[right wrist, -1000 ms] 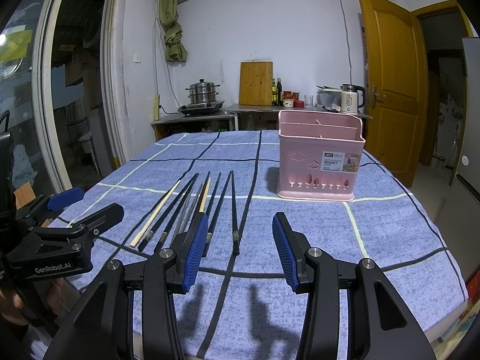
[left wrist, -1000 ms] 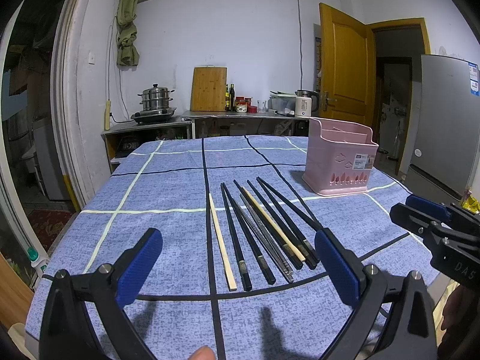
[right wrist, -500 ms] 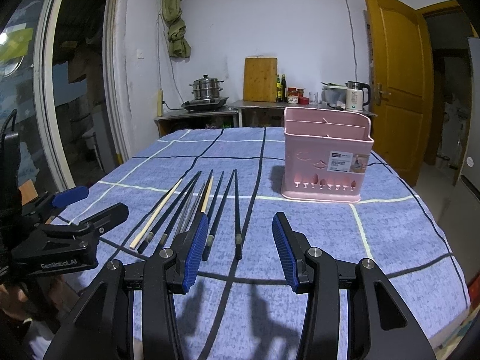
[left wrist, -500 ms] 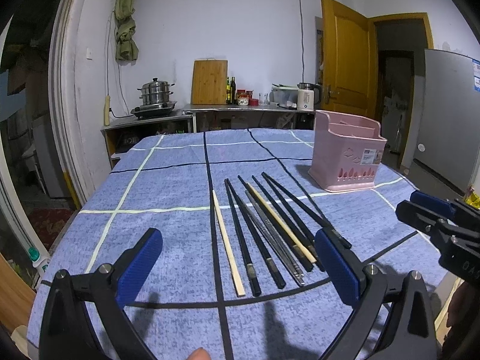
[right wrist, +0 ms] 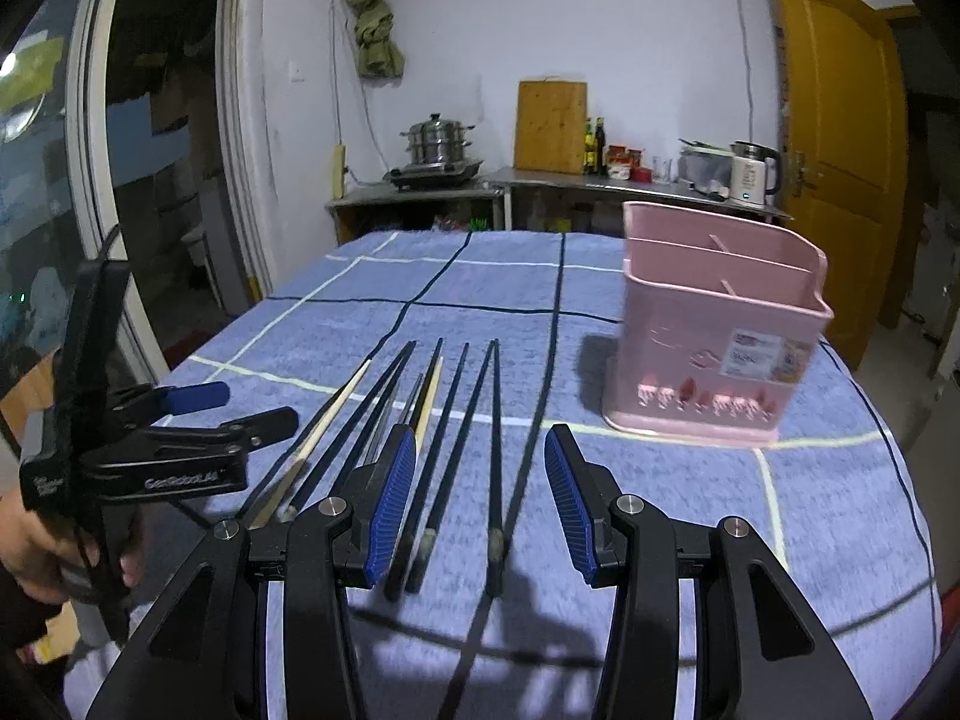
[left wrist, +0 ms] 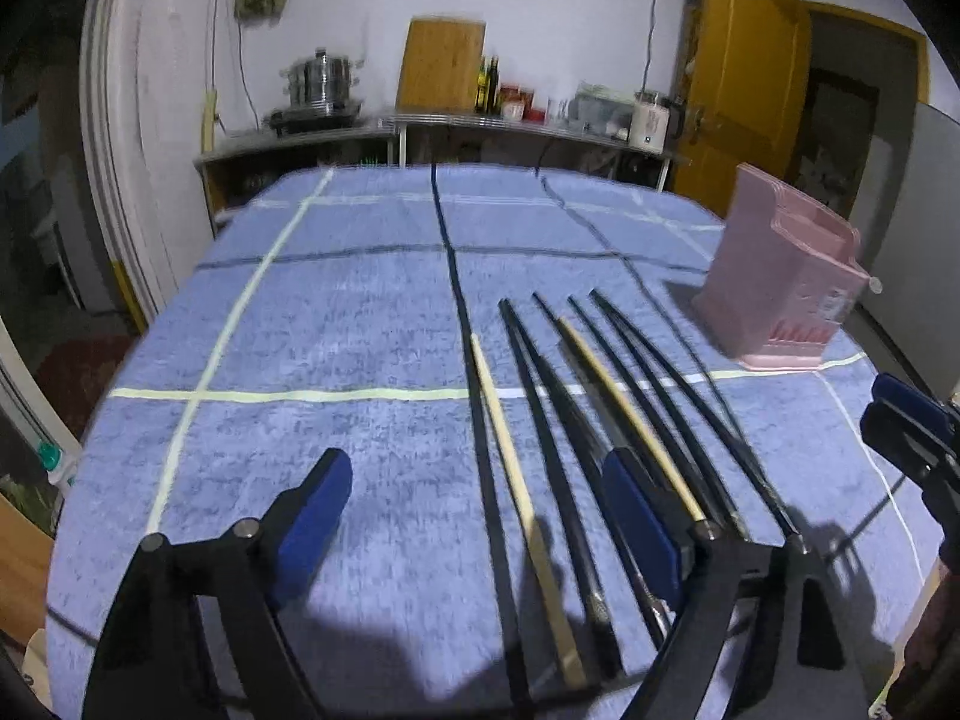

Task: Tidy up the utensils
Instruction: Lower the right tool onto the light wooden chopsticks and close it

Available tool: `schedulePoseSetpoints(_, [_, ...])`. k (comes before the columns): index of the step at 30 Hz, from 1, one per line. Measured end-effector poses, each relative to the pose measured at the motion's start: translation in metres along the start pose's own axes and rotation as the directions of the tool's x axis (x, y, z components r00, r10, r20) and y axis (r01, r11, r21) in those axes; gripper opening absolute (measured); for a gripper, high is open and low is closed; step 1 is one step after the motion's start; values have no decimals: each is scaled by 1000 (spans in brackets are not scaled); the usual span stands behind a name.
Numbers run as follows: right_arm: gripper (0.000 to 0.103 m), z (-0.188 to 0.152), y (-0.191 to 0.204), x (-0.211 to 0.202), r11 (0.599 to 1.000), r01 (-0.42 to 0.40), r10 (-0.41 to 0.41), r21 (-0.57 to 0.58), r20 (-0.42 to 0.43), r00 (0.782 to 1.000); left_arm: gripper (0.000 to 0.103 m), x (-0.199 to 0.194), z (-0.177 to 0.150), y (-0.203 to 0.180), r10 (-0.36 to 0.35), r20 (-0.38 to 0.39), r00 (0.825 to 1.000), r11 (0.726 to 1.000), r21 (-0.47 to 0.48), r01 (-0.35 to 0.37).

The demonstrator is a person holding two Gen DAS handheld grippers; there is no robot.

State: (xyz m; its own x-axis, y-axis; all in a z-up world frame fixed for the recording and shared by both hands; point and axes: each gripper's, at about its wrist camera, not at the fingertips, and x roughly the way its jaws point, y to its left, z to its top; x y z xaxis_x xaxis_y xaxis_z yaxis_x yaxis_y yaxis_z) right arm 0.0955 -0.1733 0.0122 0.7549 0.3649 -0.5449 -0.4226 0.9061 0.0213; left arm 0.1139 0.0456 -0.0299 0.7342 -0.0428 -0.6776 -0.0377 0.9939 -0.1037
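Observation:
Several chopsticks lie side by side on the blue checked tablecloth (left wrist: 336, 336): a pale wooden one (left wrist: 510, 456) at the left, black ones (left wrist: 648, 396) and a metal one beside it. They also show in the right wrist view (right wrist: 456, 420). A pink utensil basket (right wrist: 714, 330) stands upright at the right, also in the left wrist view (left wrist: 786, 294). My left gripper (left wrist: 480, 516) is open, low over the near ends of the pale and black chopsticks. My right gripper (right wrist: 480, 504) is open over the rightmost black chopsticks (right wrist: 493, 450).
The left gripper's body (right wrist: 150, 456) shows at the left of the right wrist view, the right gripper (left wrist: 912, 426) at the right edge of the left wrist view. A counter (right wrist: 540, 180) with a pot, cutting board and kettle stands behind the table. The table edge is close below.
Both grippers have moved forward and down toward the near ends of the chopsticks. The left gripper has shifted right over them. Nothing has been grasped.

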Motion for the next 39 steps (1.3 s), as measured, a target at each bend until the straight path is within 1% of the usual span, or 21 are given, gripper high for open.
schedulePoseSetpoints(2, [46,7,2,17,1000,-18,18,-7,-32,999,80,13,6,2,-8,-37,999,1000,-1,8])
schedulePoseSetpoints(6, [46,16,5,46,998,-57,56,-8,-95,994,72,33,15,9,-28,-97,995,999,-35,25])
schedulePoseSetpoints(8, [37,21,9,61,997,-72,70,-13,-122,990,65,42,18,12,-29,-114,993,999,-35,25])
schedulePoseSetpoints(9, [35,23,10,69,997,-80,77,-14,-139,987,63,46,18,12,-39,-125,991,999,-41,34])
schedulePoseSetpoints(11, [25,26,13,85,995,-102,98,-16,-168,981,57,53,19,12,-40,-145,989,999,-39,34])
schedulePoseSetpoints(12, [22,28,15,90,994,-105,100,-18,-179,979,55,56,20,10,-30,-153,988,999,-31,26])
schedulePoseSetpoints(14, [13,32,17,106,992,-125,120,-13,-209,971,51,58,22,8,-27,-148,989,1000,-19,25])
schedulePoseSetpoints(15, [11,34,17,112,991,-134,129,-8,-220,967,49,58,22,8,-24,-147,989,1000,-15,21])
schedulePoseSetpoints(17, [9,37,19,124,989,-148,144,2,-238,961,42,58,23,8,-8,-149,989,1000,-1,8])
schedulePoseSetpoints(20, [9,40,21,143,986,-165,163,15,-272,949,36,58,25,11,-1,-149,989,1000,7,2])
schedulePoseSetpoints(25, [8,37,16,163,988,-152,154,31,-316,936,35,60,28,16,-9,-148,989,1000,7,11])
schedulePoseSetpoints(30, [8,35,12,167,988,-148,154,44,-331,931,35,61,28,16,-8,-137,991,1000,10,9])
schedulePoseSetpoints(33, [8,36,15,167,991,-135,133,18,-337,932,35,63,30,14,-1,-140,990,1000,16,3])
schedulePoseSetpoints(36, [8,38,16,169,996,-93,87,-1,-346,934,35,63,32,16,-10,-144,990,1000,1,11])
schedulePoseSetpoints(39, [8,38,12,173,996,-88,91,26,-365,927,35,64,34,20,-31,-152,988,999,-28,27])
